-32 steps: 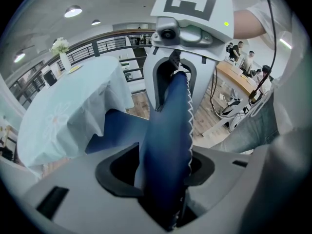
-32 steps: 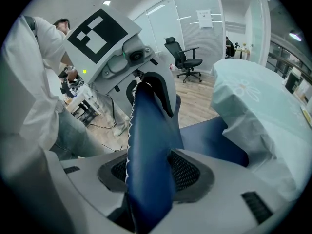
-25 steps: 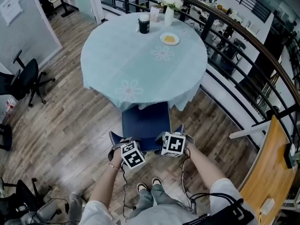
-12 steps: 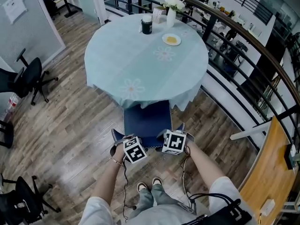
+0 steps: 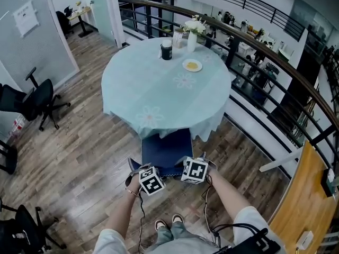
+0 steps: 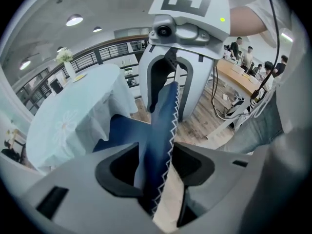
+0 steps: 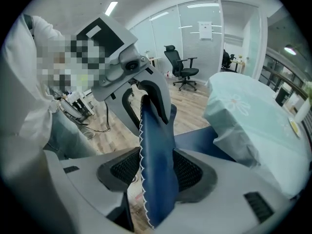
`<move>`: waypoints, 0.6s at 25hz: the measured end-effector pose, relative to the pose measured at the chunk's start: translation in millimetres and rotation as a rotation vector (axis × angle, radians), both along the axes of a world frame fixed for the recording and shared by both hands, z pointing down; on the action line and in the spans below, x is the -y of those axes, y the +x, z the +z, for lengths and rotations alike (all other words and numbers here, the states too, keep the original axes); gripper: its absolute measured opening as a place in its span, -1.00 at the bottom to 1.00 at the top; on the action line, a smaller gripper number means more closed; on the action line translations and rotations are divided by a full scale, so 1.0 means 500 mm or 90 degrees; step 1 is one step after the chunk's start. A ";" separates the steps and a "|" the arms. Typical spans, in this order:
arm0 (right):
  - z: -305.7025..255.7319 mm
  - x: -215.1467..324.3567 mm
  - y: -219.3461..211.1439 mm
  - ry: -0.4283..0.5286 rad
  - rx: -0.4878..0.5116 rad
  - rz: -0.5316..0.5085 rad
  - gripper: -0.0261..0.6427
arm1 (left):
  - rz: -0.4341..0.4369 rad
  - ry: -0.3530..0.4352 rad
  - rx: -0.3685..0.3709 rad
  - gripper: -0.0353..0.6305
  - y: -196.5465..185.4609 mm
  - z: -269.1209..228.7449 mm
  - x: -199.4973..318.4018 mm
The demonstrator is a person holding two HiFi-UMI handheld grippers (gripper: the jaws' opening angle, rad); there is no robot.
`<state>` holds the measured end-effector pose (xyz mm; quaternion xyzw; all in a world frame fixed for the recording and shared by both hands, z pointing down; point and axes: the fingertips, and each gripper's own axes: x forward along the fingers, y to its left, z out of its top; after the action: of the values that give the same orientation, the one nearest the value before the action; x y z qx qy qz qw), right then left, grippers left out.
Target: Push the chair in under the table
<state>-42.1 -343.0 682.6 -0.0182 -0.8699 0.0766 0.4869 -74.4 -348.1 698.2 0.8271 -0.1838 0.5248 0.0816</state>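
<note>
Clamping the left claw (image 6: pixel 157 177) onto the top edge of the blue chair (image 5: pixel 167 147), its white-stitched back pinched between both pads. Clamping the right claw (image 7: pixel 158 174) onto that same back edge, just beside the left claw, on the side of the chair away from the bench (image 5: pixel 140 83). Standing with the seat partly tucked beneath the overhanging pale blue cloth at the near edge of the bench, the back sticking out toward the person. Carrying a dark mug (image 5: pixel 166 51), a small plate (image 5: pixel 193 65) and a vase (image 5: pixel 192 37) of white flowers along the far side of the bench. Sitting well to the left of the bench, a black office chair (image 5: pixel 34 98) on the wooden floor
</note>
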 end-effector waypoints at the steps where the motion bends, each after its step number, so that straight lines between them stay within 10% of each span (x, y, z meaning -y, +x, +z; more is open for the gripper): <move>1: -0.008 0.001 0.001 0.007 0.004 0.004 -0.30 | -0.006 0.007 -0.006 -0.27 0.000 -0.008 -0.001; 10: -0.074 0.017 0.028 0.078 0.077 0.130 -0.36 | -0.078 0.049 -0.137 -0.28 0.031 -0.112 -0.039; 15: -0.109 0.013 0.040 0.161 0.111 0.200 -0.77 | -0.101 0.107 -0.162 -0.62 0.047 -0.150 -0.079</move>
<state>-22.1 -349.7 628.0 0.1724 -0.9036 0.0397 0.3902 -51.2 -308.6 623.2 0.8738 -0.2801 0.3902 0.0756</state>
